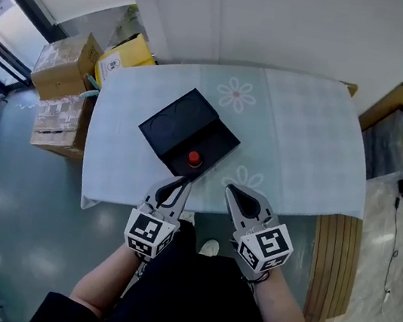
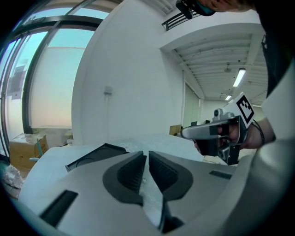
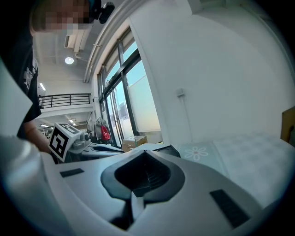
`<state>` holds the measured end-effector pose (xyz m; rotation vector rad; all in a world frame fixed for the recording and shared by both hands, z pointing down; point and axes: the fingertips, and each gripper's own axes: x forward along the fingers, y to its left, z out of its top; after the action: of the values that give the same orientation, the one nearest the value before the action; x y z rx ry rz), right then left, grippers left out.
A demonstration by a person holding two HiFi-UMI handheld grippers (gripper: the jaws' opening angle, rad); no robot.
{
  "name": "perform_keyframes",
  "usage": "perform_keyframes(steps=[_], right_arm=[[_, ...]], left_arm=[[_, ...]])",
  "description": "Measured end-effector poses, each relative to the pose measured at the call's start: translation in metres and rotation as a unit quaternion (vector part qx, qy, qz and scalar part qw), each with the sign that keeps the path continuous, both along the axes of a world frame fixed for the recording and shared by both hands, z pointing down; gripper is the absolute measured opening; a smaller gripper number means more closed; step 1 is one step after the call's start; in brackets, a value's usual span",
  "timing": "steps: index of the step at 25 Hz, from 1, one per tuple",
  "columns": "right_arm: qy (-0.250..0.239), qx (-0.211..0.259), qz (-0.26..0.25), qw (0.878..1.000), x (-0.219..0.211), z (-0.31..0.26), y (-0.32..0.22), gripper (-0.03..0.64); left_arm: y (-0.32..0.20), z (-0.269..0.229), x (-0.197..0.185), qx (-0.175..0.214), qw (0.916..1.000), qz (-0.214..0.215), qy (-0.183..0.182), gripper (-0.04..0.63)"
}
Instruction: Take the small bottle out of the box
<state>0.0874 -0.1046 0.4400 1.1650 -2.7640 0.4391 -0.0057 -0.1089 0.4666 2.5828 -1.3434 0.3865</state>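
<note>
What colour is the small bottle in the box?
Red from above. The bottle sits in the black box; the head view shows it best.

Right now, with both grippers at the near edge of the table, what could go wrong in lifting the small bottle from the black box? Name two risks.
1. The left gripper and right gripper both have jaws together; arriving so would likely knock the small bottle, not grip it.
2. It sits inside the black box, so jaws may catch the box wall and drag it across the tablecloth.

The table (image 1: pixel 305 135) right of the black box (image 1: pixel 177 125) offers open passage.
</note>
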Motion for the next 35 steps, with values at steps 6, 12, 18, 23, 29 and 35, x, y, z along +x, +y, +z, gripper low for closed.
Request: perform_keyframes(steps=[6,12,18,23,29,35], right_arm=[[0.006,-0.017,0.008,1.000,-0.008,0.009,-0.010,0.023],[0.016,-0.033,0.019,0.999,-0.009,0.020,-0.021,0.023],[0.016,-0.048,0.034,0.998,-0.009,0.028,-0.034,0.023],[0.014,-0.066,0.044,0.997,-0.010,0.041,-0.043,0.023],[0.013,-0.083,0.056,0.995,-0.009,0.053,-0.047,0.023],[0.012,-0.098,0.066,0.993,-0.010,0.064,-0.051,0.023]], left_arm=[[-0.016,0.016,-0.005,-0.012,0.9998,0.013,-0.010,0.091],[-0.037,0.038,-0.009,-0.024,0.9994,0.020,-0.018,0.134],[-0.056,0.057,-0.010,-0.025,0.9981,0.035,-0.044,0.192],[-0.073,0.074,-0.007,-0.031,0.9965,0.047,-0.061,0.212],[-0.084,0.092,-0.001,-0.043,0.9941,0.068,-0.073,0.212],[-0.092,0.101,0.003,-0.048,0.9925,0.084,-0.075,0.212]])
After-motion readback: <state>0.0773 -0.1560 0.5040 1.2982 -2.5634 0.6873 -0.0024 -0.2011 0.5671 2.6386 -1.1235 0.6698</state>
